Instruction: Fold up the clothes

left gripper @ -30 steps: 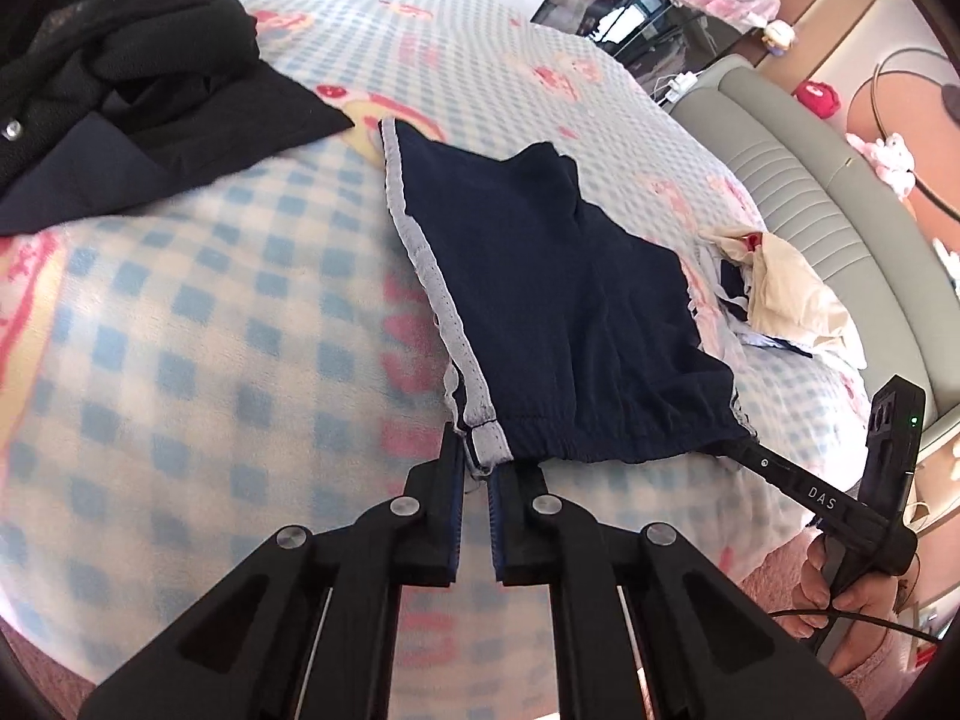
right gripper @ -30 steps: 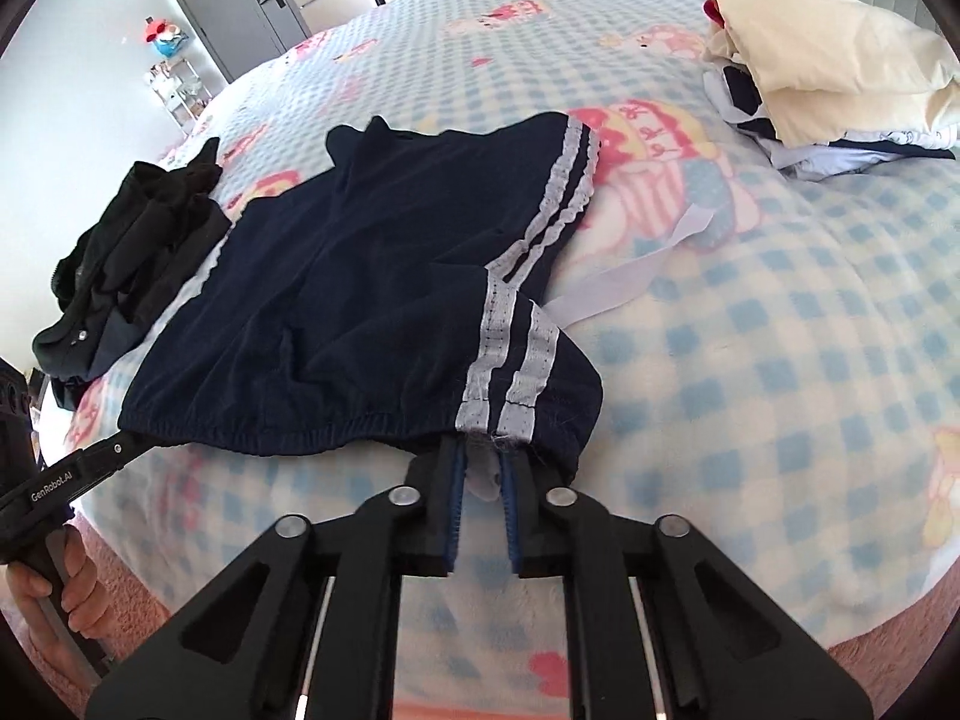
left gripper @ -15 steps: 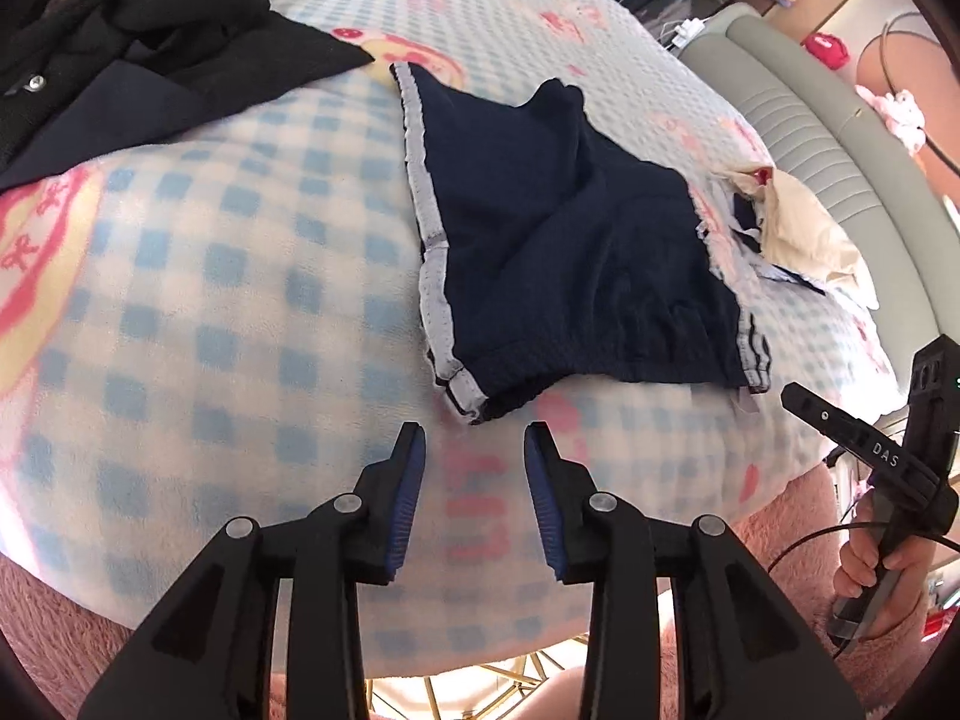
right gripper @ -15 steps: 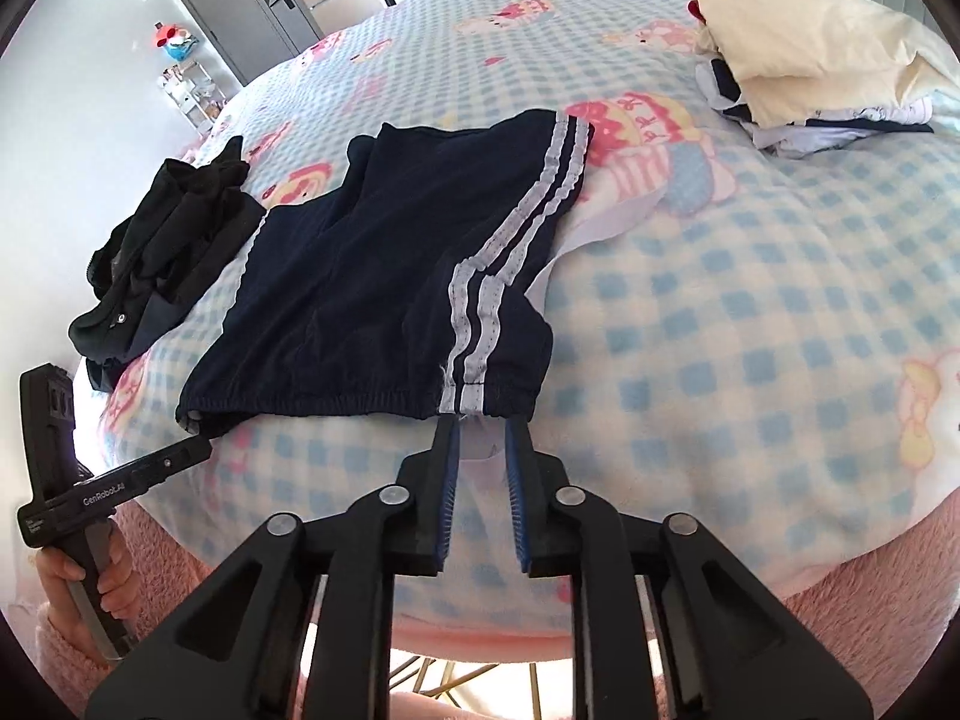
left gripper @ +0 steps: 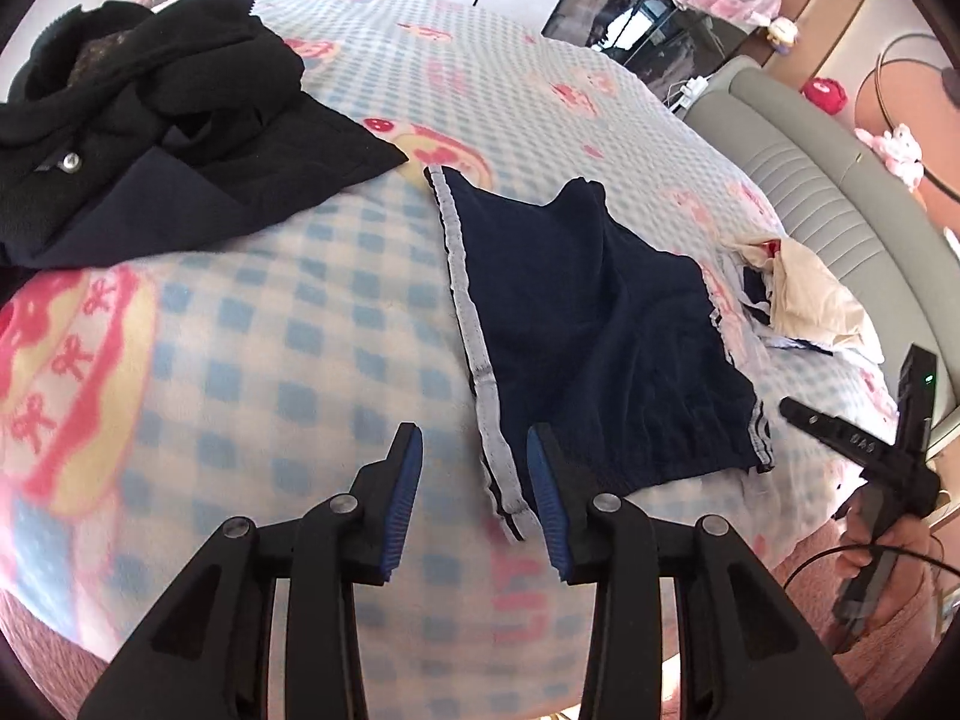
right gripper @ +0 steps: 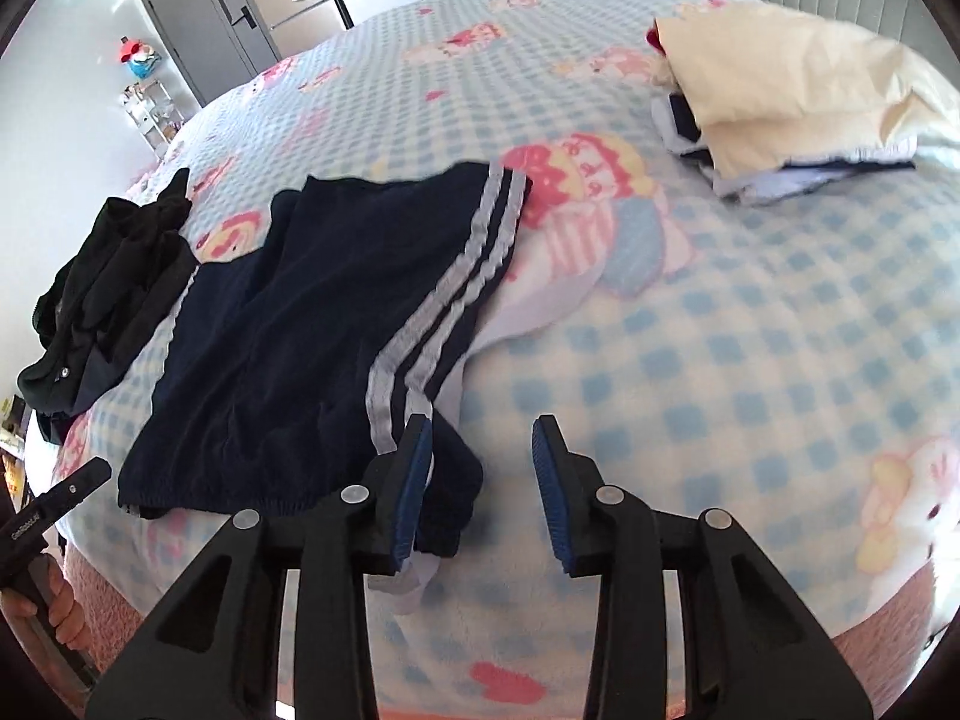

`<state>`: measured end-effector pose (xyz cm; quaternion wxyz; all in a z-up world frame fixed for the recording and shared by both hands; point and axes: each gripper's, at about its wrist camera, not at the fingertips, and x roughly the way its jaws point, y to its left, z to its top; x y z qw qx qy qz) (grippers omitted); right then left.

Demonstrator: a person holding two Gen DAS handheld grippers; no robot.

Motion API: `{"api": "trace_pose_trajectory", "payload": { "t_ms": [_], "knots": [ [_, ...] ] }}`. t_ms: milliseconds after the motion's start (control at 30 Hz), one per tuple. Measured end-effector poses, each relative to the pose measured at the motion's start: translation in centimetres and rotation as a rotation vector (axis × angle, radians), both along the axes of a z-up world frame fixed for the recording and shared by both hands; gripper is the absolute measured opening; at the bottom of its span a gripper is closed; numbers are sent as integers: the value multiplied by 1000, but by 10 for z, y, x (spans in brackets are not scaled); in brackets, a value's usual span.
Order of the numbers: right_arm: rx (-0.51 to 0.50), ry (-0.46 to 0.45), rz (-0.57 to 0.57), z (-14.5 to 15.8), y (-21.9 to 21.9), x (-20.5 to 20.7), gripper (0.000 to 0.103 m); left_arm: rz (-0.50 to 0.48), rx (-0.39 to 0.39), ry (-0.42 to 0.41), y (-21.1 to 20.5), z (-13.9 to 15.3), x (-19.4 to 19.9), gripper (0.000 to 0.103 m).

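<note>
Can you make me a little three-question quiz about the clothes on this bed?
1. True or false: the navy blue shorts with white side stripes lie spread flat on the blue-checked blanket.
2. Which pile is folded: A) the black clothes heap B) the cream and white stack?
3. Fill in: the left tool holds ____.

Key: 1 true; 2 B; 3 nothing.

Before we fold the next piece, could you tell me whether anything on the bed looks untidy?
The navy shorts lie flat, but their waist corner droops over the bed edge. The black garments sit in a crumpled heap.
</note>
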<state>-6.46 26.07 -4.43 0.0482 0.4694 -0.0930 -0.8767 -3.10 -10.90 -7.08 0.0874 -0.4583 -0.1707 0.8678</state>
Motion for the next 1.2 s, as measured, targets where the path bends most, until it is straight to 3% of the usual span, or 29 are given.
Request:
{"api": "trace_pose_trajectory", "payload": {
  "t_ms": [67,133,167,267,400,533,633,667,700,733,767,900,1067,1167,1200],
  "knots": [
    [10,36,52,22,-5,-14,37,0,-8,4,-6,1,-22,38],
    [2,71,125,42,-18,-32,51,0,-3,16,-10,4,-48,43],
    [-4,77,173,49,-28,-42,53,1,9,21,-12,5,-61,51],
    [11,91,306,59,-67,-76,53,1,53,37,-17,3,-103,54],
    [29,32,392,36,-116,-124,53,2,72,2,-24,-17,-157,54],
    [36,-44,405,0,-142,-165,53,-36,169,-88,-30,-48,-192,54],
    [29,-85,411,-20,-155,-187,53,-71,174,-73,-23,-53,-197,54],
    [30,-96,420,-26,-159,-192,53,-81,172,-57,-21,-51,-197,49],
    [38,-105,427,-31,-163,-197,53,-88,166,-40,-19,-49,-197,26],
    [55,-113,430,-36,-167,-202,53,-80,146,-23,-19,-46,-196,13],
    [73,-119,429,-40,-169,-207,53,-65,120,-7,-19,-43,-195,7],
    [109,-109,380,-43,-165,-222,53,26,58,38,-30,-33,-191,4],
    [115,-73,364,-33,-161,-228,53,83,6,28,-49,-31,-187,4],
    [149,-47,410,-30,-176,-225,53,85,42,22,-56,-35,-186,8],
    [161,-43,433,-31,-183,-225,54,77,62,13,-57,-37,-187,16]
  ]
}}
